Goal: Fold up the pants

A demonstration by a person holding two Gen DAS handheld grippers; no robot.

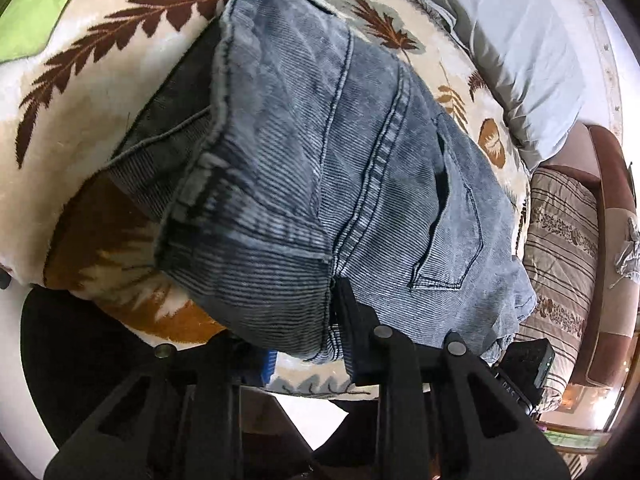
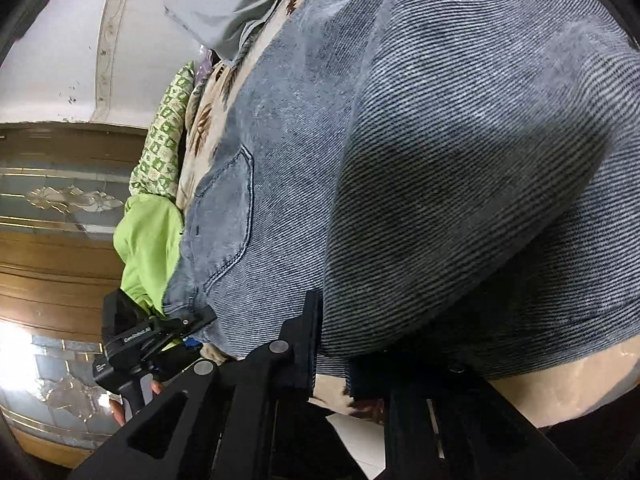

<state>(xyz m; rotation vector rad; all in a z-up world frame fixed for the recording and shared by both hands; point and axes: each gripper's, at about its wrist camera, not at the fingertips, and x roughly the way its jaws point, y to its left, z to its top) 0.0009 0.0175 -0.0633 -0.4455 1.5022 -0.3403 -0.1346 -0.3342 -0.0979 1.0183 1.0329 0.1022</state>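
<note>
Pants (image 1: 320, 168), folded on leaf-print bedspread (image 1: 80, 92); left tongs (image 1: 308, 344) and right tongs (image 2: 332, 344) each clamped on near edge.

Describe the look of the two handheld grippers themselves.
Both are matte black plastic. The left gripper and right gripper have angular linkage bars with triangular cut-outs and round grey pivot pins. The right view shows the left one's boxy body with white lettering. No cables or sleeves are visible.

A home bedroom is indicated by a bed covered with a leaf-patterned blanket (image 1: 100, 80), a grey pillow (image 1: 520, 60), a striped quilt (image 1: 560, 240) and wooden glass-panelled doors (image 2: 60, 220).
</note>
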